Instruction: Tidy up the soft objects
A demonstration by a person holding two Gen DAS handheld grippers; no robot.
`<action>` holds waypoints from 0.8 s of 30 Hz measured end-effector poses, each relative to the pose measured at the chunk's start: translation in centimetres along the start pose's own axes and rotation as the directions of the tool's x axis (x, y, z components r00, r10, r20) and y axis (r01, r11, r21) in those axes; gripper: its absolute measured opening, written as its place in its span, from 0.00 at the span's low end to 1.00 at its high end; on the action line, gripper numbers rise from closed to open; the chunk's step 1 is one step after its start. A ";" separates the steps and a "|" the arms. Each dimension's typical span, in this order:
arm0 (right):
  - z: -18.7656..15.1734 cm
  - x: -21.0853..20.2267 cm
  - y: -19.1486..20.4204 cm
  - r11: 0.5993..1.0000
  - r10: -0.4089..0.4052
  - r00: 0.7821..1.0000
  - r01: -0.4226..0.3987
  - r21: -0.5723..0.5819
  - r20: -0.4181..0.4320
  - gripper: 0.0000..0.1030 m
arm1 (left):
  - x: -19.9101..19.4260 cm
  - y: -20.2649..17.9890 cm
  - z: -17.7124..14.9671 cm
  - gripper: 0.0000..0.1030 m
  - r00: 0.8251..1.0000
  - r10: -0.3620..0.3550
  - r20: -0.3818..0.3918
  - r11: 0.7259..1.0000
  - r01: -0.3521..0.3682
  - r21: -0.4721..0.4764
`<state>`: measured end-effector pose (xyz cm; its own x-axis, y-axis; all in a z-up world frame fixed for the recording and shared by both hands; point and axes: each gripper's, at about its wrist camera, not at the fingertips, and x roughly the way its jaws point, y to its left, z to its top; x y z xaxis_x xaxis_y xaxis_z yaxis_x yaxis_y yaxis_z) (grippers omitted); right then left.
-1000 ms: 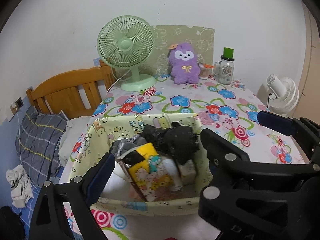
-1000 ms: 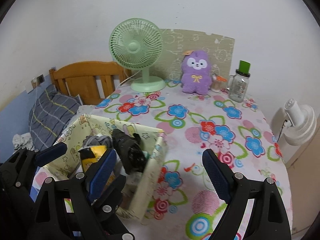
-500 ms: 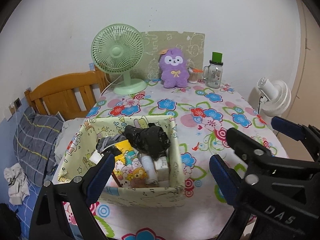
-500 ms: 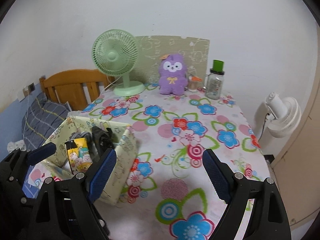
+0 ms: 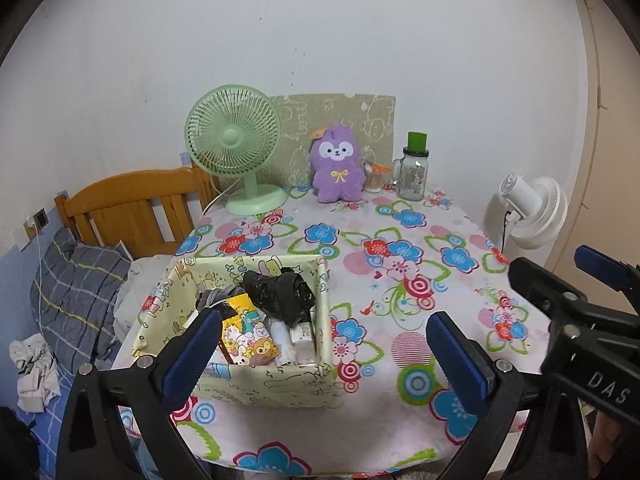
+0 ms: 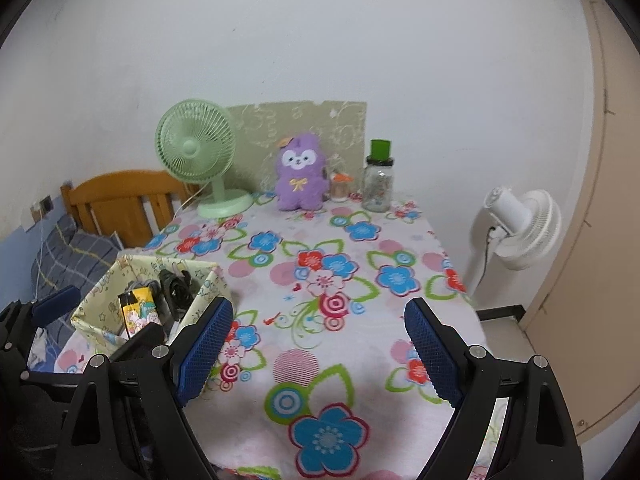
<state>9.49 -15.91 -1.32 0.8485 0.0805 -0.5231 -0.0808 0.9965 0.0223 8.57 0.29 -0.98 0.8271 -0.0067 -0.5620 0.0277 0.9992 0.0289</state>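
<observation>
A pale yellow cartoon-print fabric box stands at the table's near left corner; it also shows in the right wrist view. It holds a black bundle, a yellow cartoon packet, grey cloth and small white bottles. A purple plush toy sits upright at the back of the table, also in the right wrist view. My left gripper is open and empty, just in front of the box. My right gripper is open and empty above the table's front edge.
A green desk fan stands back left, and a glass jar with a green lid back right. A white fan stands off the table's right side. A wooden headboard and a plaid pillow lie left.
Both grippers have pulled back and up from the box, so more of the table shows. Both stay open and empty. The box's contents have not moved.
</observation>
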 end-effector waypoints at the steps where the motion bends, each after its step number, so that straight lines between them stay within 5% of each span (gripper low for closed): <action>1: 0.0 -0.5 -0.4 1.000 -0.007 1.000 0.007 0.007 0.004 0.87 | -0.3 -0.1 0.0 1.00 1.000 -0.002 0.005 1.000 0.002 -0.003; 24: -1.0 -7.5 -3.3 0.996 -0.056 0.991 0.047 0.078 0.119 0.93 | -6.6 -1.9 0.1 1.00 0.993 -0.005 0.122 1.000 0.002 0.022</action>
<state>2.92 -19.86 1.70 0.9079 0.0265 -0.4183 0.0006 0.9979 0.0644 3.13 -1.53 2.80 0.8891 -0.0162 -0.4574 0.0417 0.9981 0.0457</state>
